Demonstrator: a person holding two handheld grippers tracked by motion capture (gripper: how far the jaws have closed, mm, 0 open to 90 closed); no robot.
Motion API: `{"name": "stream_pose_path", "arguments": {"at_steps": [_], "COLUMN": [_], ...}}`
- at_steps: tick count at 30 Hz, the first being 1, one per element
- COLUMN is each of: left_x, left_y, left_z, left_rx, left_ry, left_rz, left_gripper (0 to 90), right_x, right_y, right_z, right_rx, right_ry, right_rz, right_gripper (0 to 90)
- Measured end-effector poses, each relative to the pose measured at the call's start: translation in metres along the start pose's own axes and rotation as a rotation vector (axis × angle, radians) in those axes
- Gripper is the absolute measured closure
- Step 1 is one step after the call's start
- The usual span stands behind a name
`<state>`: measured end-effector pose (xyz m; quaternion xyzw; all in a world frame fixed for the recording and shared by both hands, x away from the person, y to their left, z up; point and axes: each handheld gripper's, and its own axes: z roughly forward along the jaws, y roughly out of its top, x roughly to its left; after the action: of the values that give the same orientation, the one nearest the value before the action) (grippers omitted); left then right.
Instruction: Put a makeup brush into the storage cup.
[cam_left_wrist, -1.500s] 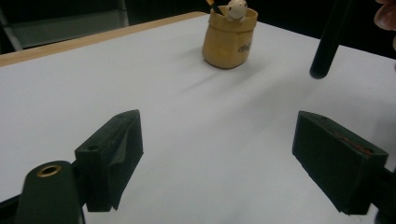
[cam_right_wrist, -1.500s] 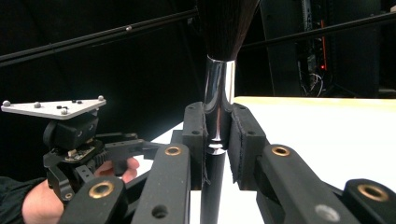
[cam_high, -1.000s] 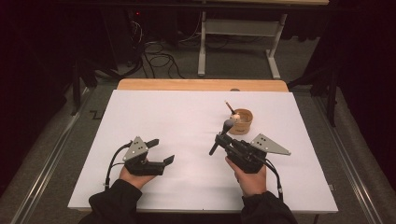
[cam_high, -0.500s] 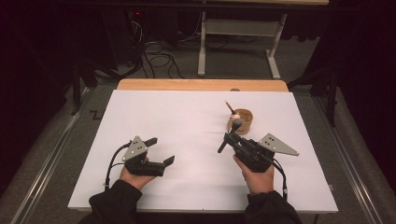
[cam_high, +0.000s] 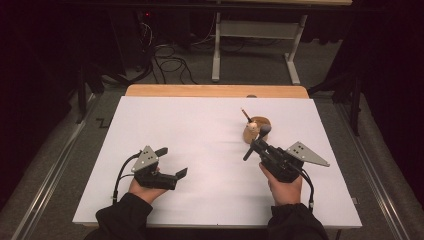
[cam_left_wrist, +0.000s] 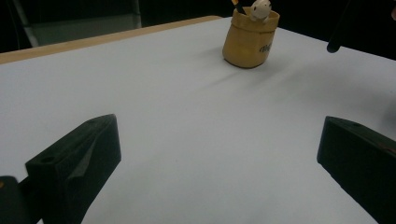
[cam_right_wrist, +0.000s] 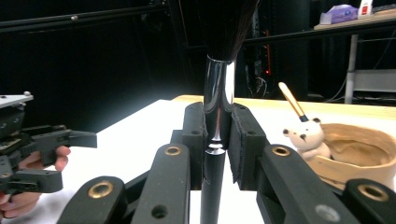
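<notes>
White sheeting (cam_high: 210, 150) covers the wooden table (cam_high: 215, 91), matte and smooth; dark room beyond, cables on grey floor (cam_high: 170, 65). The right gripper (cam_right_wrist: 217, 135) clamps a makeup brush (cam_right_wrist: 218, 107) by its glossy chrome ferrule, dark bristles upward, just beside the tan sack-shaped holder (cam_high: 256, 130). The holder contains a small white bear figure (cam_right_wrist: 306, 135) and a slim brush (cam_right_wrist: 292, 100). The left gripper (cam_high: 170, 162) rests low, its jaws having just spread wide, nothing between them.

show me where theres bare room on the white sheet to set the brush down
Bare: the wide middle of the white table sheet between the left tool and right tool, and the far-left corner. Crowded: around the tan wooden cup, beside the black-bristled brush.
</notes>
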<state>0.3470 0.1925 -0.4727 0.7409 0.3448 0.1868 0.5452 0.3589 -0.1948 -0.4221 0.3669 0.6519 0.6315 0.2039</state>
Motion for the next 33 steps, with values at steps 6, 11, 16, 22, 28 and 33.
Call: {"name": "stream_pose_path", "arguments": {"at_steps": [6,11,16,22,28,33], "left_x": [0.0,0.0,0.0,0.001,0.001,0.002], "left_y": [0.0,0.0,0.0,-0.001,0.0,0.0], "left_z": [0.0,0.001,0.001,0.001,0.001,0.001], "left_rx": [0.001,0.006,0.006,0.01,0.008,0.008], "left_ry": [-0.004,-0.007,-0.01,-0.015,-0.013,-0.014], "left_rz": [-0.002,-0.002,-0.005,-0.011,-0.011,-0.011], "left_gripper": [0.1,0.1,0.1,0.1,0.1,0.1], "right_x": [-0.005,-0.009,-0.013,-0.018,-0.023,-0.028], "right_y": [-0.001,-0.002,-0.002,-0.002,-0.001,-0.001], "right_z": [-0.001,-0.002,-0.004,-0.006,-0.009,-0.013], "right_rx": [0.007,0.005,0.003,-0.001,-0.005,-0.005], "right_ry": [-0.024,-0.04,-0.056,-0.076,-0.108,-0.135], "right_rz": [-0.007,-0.007,-0.005,-0.005,-0.007,-0.019], "right_gripper": [79.5,79.5,79.6,79.6,79.6,79.6]}}
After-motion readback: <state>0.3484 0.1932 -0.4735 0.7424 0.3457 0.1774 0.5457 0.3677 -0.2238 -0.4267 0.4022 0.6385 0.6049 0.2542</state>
